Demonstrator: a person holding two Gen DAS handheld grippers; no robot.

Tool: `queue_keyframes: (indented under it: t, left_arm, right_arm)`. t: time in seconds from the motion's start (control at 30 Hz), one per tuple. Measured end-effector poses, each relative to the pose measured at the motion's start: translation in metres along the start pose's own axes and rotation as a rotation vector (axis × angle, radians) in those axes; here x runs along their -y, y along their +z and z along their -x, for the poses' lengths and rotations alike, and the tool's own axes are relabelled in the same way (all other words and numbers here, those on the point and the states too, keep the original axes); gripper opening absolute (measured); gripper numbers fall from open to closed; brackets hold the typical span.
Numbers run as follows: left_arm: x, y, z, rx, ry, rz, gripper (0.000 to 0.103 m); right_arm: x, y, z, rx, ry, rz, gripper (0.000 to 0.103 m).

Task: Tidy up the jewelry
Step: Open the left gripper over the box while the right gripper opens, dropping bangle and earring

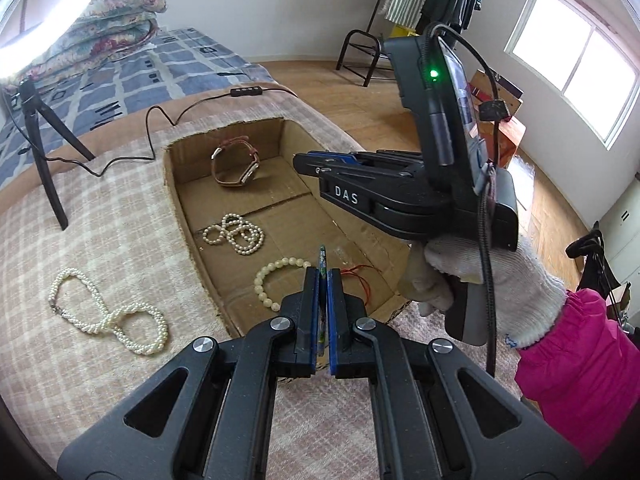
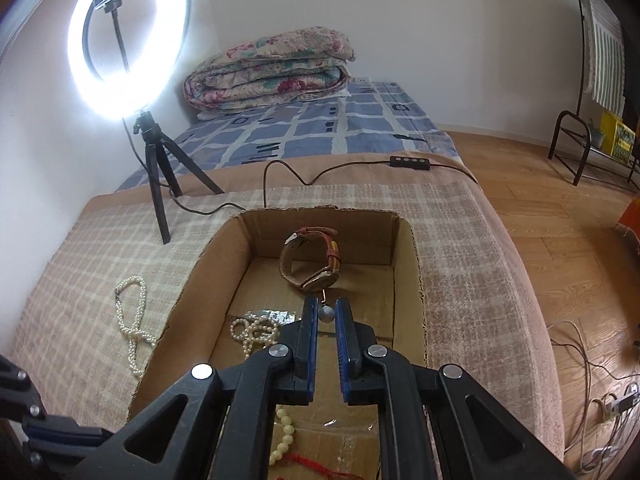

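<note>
jewelry around the open brown cardboard box (image 1: 188, 184) on the plaid bed cover.
inside the box: brown leather-strap watch (image 2: 312, 258), small white pearl strand (image 1: 234, 234), cream bead bracelet (image 1: 276, 276). twisted white pearl necklace (image 1: 108, 316) lies beside the box. left gripper (image 1: 323, 276) pinches a thin flat green piece (image 1: 321, 258); right gripper (image 2: 326, 312), over the box, clamps a small grey bead (image 2: 326, 314).

Ahead of the left gripper (image 1: 323, 280), the open cardboard box (image 1: 176, 184) has bare floor between a beaded bracelet (image 1: 276, 276), a pearl strand (image 1: 236, 234) and, farthest off, a watch (image 1: 236, 168). The right gripper (image 1: 304, 162) crosses above the box's right wall. Left of the box lie a pearl necklace (image 1: 112, 320) and tripod (image 1: 40, 152).
</note>
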State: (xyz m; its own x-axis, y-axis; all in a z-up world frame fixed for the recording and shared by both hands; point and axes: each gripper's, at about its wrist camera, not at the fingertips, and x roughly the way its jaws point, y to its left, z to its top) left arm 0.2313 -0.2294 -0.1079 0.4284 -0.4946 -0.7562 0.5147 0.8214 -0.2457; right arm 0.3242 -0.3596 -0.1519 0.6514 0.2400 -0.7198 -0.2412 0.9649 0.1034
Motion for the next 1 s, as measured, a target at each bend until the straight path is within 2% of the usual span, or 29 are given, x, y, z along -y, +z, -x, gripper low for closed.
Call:
queue_keyframes:
  t: [0.1, 0.17, 0.23, 0.27, 0.3, 0.33, 0.37, 0.43, 0.63, 1.0]
  left_arm:
    - [0.001, 0.001, -0.002, 0.000, -0.003, -0.004, 0.001]
    - [0.004, 0.001, -0.001, 0.009, 0.003, -0.016, 0.001]
    - [0.007, 0.001, -0.002, 0.011, 0.019, -0.038, 0.002]
    - [0.008, 0.000, -0.002, 0.009, 0.024, -0.049, 0.004]
    - [0.010, -0.001, -0.001, 0.009, 0.027, -0.056, 0.017]
    - [0.011, -0.003, 0.000, 0.011, 0.031, -0.061, 0.035]
    - [0.011, -0.004, 0.001, 0.017, 0.037, -0.061, 0.042]
    - [0.011, -0.006, 0.003, 0.026, 0.047, -0.061, 0.046]
    - [0.005, -0.007, 0.011, 0.033, 0.058, -0.051, 0.046]
    - [-0.009, -0.015, 0.053, 0.085, 0.081, -0.028, 0.046]
  right_arm:
    - [0.006, -0.001, -0.001, 0.000, 0.003, -0.017, 0.008]
    - [0.008, -0.001, -0.001, 0.005, 0.004, -0.025, 0.025]
    - [0.009, 0.000, 0.002, 0.016, -0.002, -0.029, 0.035]
    - [0.010, 0.001, 0.003, 0.020, -0.003, -0.032, 0.036]
    - [0.010, 0.001, 0.004, 0.021, -0.003, -0.036, 0.038]
    - [0.010, 0.002, 0.005, 0.024, -0.006, -0.039, 0.047]
    - [0.010, 0.003, 0.006, 0.031, -0.015, -0.045, 0.062]
    - [0.010, 0.004, 0.012, 0.057, -0.021, -0.055, 0.077]
    - [0.009, 0.008, 0.023, 0.080, -0.027, -0.075, 0.083]
    - [-0.005, 0.016, 0.056, 0.117, -0.077, -0.059, 0.084]
